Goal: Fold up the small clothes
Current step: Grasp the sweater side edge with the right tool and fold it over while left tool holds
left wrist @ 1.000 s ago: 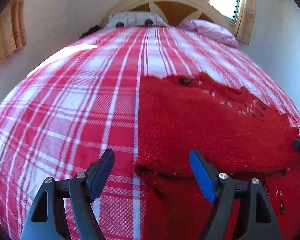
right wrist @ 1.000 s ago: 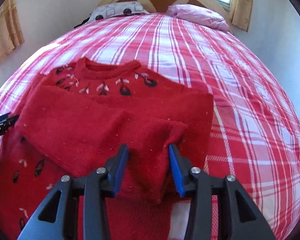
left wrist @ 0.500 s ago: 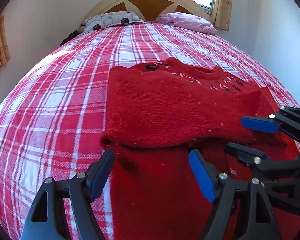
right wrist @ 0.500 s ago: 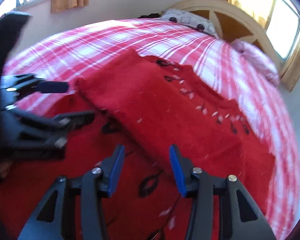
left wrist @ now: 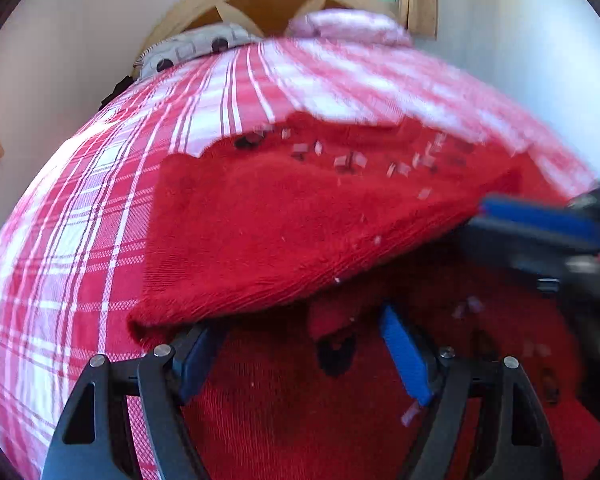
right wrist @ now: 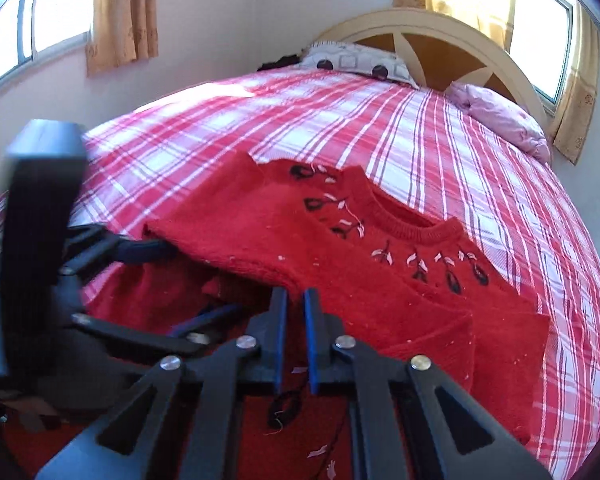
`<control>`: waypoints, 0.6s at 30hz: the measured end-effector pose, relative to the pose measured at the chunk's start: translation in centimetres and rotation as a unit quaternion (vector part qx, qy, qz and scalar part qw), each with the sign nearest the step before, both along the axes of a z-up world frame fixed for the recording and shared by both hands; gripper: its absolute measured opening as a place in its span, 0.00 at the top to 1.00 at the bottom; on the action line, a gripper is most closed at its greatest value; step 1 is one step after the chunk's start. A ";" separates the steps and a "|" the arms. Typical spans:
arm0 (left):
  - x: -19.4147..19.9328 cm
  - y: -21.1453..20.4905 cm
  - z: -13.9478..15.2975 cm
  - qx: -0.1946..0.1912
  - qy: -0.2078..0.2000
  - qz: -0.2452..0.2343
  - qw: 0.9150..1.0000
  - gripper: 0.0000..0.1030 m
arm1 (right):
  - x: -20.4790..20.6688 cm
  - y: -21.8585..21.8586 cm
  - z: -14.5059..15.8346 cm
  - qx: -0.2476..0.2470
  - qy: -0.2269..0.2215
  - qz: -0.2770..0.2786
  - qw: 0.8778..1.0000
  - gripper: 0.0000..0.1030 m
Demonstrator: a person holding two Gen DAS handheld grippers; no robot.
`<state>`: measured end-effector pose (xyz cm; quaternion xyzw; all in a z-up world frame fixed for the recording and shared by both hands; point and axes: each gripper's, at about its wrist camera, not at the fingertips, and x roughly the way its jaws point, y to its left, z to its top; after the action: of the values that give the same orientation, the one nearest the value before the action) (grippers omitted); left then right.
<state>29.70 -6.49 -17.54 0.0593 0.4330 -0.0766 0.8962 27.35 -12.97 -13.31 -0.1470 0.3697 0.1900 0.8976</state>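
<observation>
A red knit sweater (right wrist: 380, 280) with dark and white embroidery below the collar lies on the plaid bed, its sleeves folded across the body (left wrist: 280, 220). My right gripper (right wrist: 295, 294) is shut, and the near edge of the folded layer is pinched between its blue pads. In the left wrist view it shows blurred at the right (left wrist: 488, 216), on that same edge. My left gripper (left wrist: 298, 324) stands open over the lower body of the sweater. Its left finger (left wrist: 198, 354) is tucked under the fold's corner. Nothing is pressed between its pads.
The red and white plaid bedspread (right wrist: 340, 120) covers the whole bed. A patterned pillow (right wrist: 356, 60) and a pink pillow (right wrist: 504, 120) lie at the wooden headboard (right wrist: 420, 36). Walls and curtained windows close in behind and at both sides.
My right gripper swung round to the near edge of the fold and shut on it. My left gripper slid forward until its left finger went under the fold's corner; it stayed open.
</observation>
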 end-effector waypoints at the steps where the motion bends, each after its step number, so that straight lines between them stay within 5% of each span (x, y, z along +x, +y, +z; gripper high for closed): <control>1: 0.2 0.1 0.2 -0.003 -0.005 0.006 1.000 0.24 | -0.2 0.1 0.1 0.001 -0.003 0.002 1.000 0.89; 5: 0.5 3.2 1.3 -0.009 -0.031 0.103 0.994 0.24 | -0.5 -0.1 0.0 0.004 -0.003 0.006 1.000 0.89; 11: -0.9 8.7 0.2 -0.131 0.003 0.142 0.981 0.25 | -0.8 0.1 -0.1 -0.006 -0.014 0.021 1.000 0.93; 13: -1.1 8.4 0.2 -0.123 0.005 0.139 0.983 0.24 | -0.5 0.0 -0.7 -0.014 -0.004 0.018 1.000 0.93; 18: -2.7 6.8 0.0 -0.030 0.024 0.108 0.993 0.24 | 0.2 -0.9 -3.4 -0.045 0.039 0.004 0.998 0.93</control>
<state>27.01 0.36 -17.59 -0.0167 0.4561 0.0063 0.8897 27.51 -13.83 -16.70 -0.1812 0.4123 0.1820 0.8741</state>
